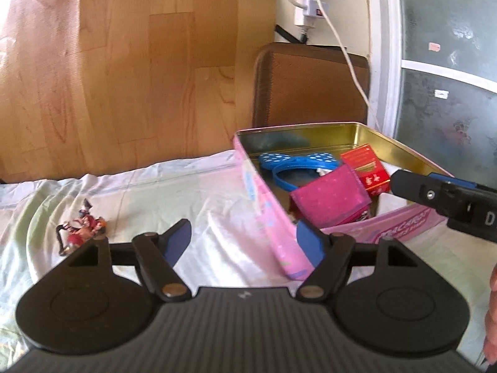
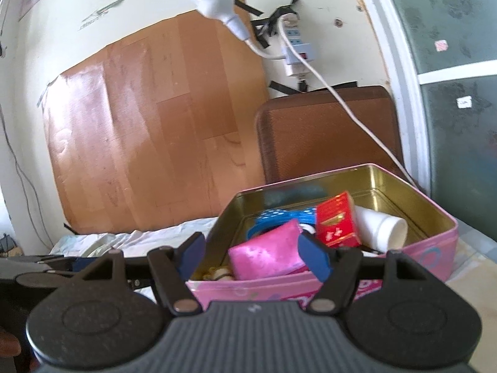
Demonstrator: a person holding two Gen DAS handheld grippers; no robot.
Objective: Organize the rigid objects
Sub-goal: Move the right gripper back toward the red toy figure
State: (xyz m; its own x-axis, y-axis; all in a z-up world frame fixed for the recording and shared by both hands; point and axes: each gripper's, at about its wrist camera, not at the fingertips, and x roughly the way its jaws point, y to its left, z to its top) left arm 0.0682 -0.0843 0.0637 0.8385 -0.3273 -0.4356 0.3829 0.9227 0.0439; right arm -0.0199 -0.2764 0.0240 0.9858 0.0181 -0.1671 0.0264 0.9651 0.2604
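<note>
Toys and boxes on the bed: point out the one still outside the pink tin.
The small red figurine on the sheet, left of the tin. The blue headband, pink box and red box lie inside.

Your right gripper [image 2: 252, 253] fills the lower frame, jaws apart and empty, before the pink tin [image 2: 428, 248]; inside, centre right, lie a pink pouch [image 2: 264, 253], red box [image 2: 337, 222] and white cup [image 2: 382, 228]

Glossy metal tin [image 2: 403, 186], wrinkled cloth sheet [image 1: 155, 192]
</note>
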